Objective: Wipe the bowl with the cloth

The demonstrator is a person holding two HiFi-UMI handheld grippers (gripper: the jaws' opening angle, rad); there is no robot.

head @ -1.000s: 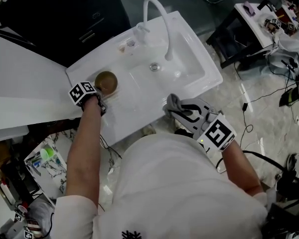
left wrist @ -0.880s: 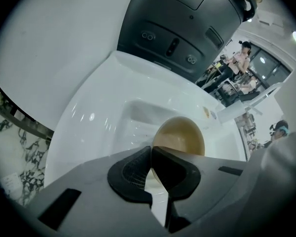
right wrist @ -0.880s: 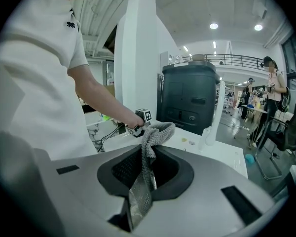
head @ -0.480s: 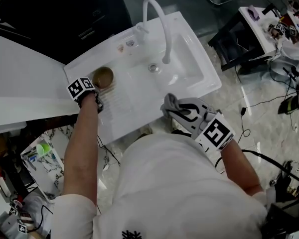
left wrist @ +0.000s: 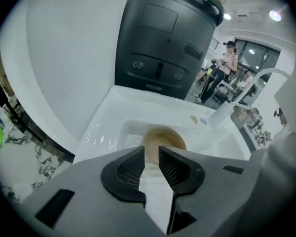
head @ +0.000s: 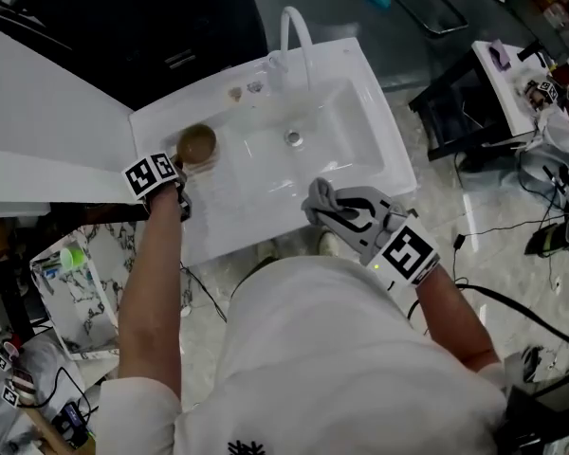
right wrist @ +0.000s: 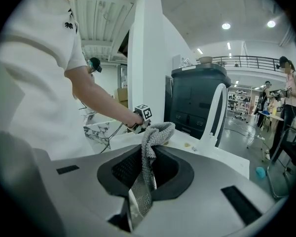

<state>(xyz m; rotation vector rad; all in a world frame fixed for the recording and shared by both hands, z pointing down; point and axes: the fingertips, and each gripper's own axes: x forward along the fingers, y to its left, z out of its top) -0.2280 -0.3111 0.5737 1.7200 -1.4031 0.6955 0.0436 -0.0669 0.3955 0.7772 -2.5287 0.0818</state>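
A brown bowl (head: 197,144) stands on the left ledge of the white sink unit (head: 365,173). In the left gripper view the bowl (left wrist: 163,138) shows just beyond the jaw tips. My left gripper (head: 177,172) hovers close behind and above it, open (left wrist: 151,149); its jaws have just been opening and nothing is between them. My right gripper (head: 334,209) is at the sink's front edge, shut on a grey cloth (head: 321,197). That cloth (right wrist: 155,132) hangs bunched between the pads and sticks out past them.
A white curved faucet (head: 297,34) rises at the back of the basin, with a drain (head: 293,137) in its floor. A black cabinet (left wrist: 163,38) stands behind the sink. Small bits lie on the back ledge (head: 245,90). Cables and a side table (head: 522,74) sit on the right.
My left gripper has let go of the bowl's rim, opened and lifted back from it. The bowl stays on the ledge. My right gripper still holds the cloth and has shifted slightly.
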